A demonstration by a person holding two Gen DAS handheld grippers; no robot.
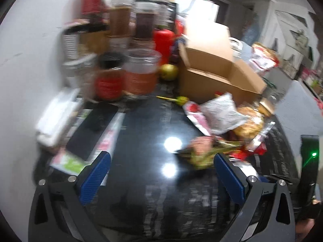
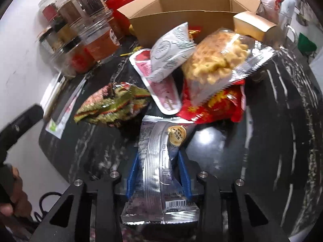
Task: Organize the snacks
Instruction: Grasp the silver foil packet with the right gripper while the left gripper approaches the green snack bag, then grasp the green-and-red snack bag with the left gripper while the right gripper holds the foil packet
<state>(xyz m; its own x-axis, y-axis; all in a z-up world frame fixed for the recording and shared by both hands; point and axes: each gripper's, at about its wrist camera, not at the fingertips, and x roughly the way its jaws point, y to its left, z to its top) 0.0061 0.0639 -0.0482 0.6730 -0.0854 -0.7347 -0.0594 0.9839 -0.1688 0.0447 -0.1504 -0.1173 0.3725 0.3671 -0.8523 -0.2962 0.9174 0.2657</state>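
My right gripper (image 2: 158, 161) is shut on a silver snack packet (image 2: 155, 161), held just above the black counter. Ahead of it lies a pile of snacks: a green patterned packet (image 2: 113, 104), a pink tray pack (image 2: 161, 88), a white pouch (image 2: 171, 54), a clear bag of yellow crisps (image 2: 220, 62) and a red bag (image 2: 218, 106). An open cardboard box (image 2: 181, 14) stands behind the pile. My left gripper (image 1: 161, 165) is open and empty over the counter, left of the green packet (image 1: 203, 153). The box (image 1: 214, 74) and pile show at its right.
Several clear jars (image 1: 141, 70) and a red canister (image 1: 163, 40) stand at the back left by the white wall. A yellow-green fruit (image 1: 168, 71) lies beside the box. A dark flat device (image 1: 90, 129) on flat packets lies at the left. The left wrist view is blurred.
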